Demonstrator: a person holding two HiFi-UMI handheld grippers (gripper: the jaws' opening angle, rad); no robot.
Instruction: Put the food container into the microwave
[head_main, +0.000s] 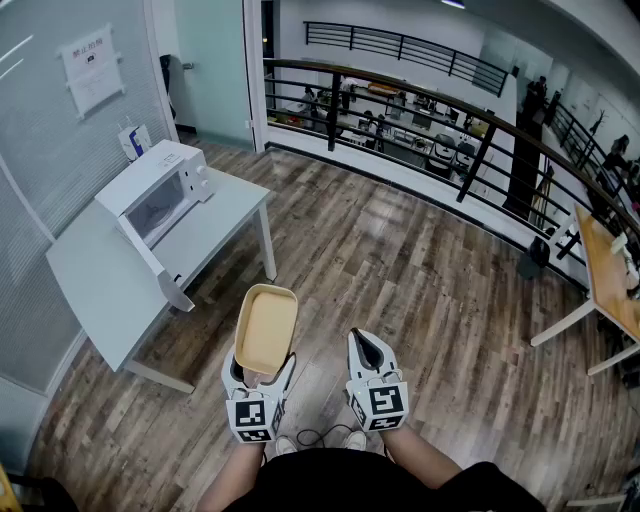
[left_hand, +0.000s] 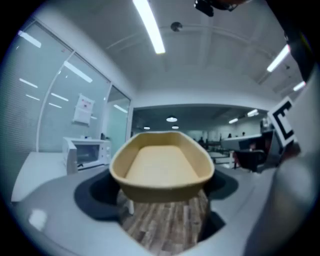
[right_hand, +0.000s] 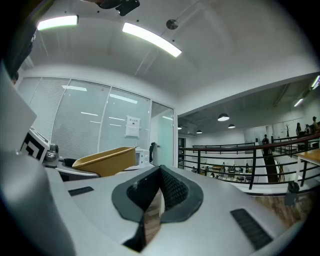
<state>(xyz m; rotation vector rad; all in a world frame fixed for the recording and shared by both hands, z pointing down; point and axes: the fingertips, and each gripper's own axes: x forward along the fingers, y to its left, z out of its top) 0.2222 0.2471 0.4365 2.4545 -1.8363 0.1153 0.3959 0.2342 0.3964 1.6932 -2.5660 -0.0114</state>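
Observation:
An empty tan food container (head_main: 266, 328) sticks out forward from my left gripper (head_main: 262, 368), which is shut on its near end and carries it level above the wood floor. In the left gripper view the container (left_hand: 161, 165) fills the gap between the jaws of the left gripper (left_hand: 161, 194). The white microwave (head_main: 158, 192) stands on a white table (head_main: 100, 280) ahead to the left, its door apparently swung open. It also shows small in the left gripper view, as the microwave (left_hand: 89, 151). My right gripper (head_main: 359, 342) hovers beside the left, shut and empty; its pads (right_hand: 167, 187) meet at the tips.
A black railing (head_main: 440, 110) runs across the far side over a lower floor. A wooden table (head_main: 610, 270) stands at the right edge. A thin cable (head_main: 315, 435) lies on the floor by the person's feet. A glass wall backs the white table.

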